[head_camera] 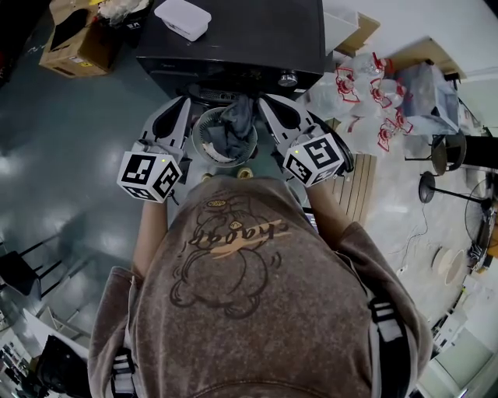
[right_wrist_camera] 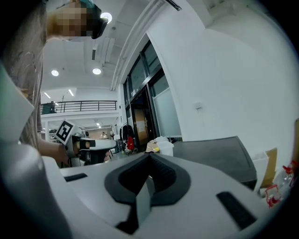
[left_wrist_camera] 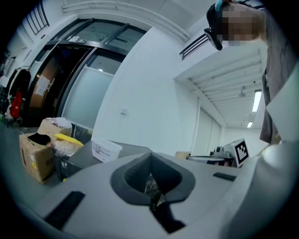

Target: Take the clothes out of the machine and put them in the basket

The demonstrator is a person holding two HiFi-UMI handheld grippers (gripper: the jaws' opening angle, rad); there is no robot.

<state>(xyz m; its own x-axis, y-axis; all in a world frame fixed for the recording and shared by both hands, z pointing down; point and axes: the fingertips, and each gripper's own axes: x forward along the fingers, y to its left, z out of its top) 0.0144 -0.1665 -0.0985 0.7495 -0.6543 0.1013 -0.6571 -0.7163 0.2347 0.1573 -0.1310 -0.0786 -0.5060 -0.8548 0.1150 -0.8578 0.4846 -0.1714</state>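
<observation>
Logged dark grey garment in head view: soft, crumpled fabric, bunched in folds inside round pale-rimmed basket. Read long axis as running from machine front toward person, upper end up by front edge of machine, lower bulk sunk in basket. Contact of upper end with machine: not resolved.

Noted machine as dark and boxy, with flat matt top and round knob at front edge. Saw white rectangular plastic tub, rounded corners, lying on that top.

Found left gripper just left of basket and right gripper just right of it, tips aimed at machine, garment between the two and touched by neither. Checked left gripper view: left gripper jaws together, ribbed dark pads meeting in a V, nothing held. Checked right gripper view: right gripper closed the same way, empty. Recorded smooth grey shells and black-and-white marker cubes at rear ends.

Noted open brown cardboard box on glossy dark floor left of machine; clear crinkled plastic bags with red handles at right. Noted brown sweatshirt with bear print across lower part of head view.
</observation>
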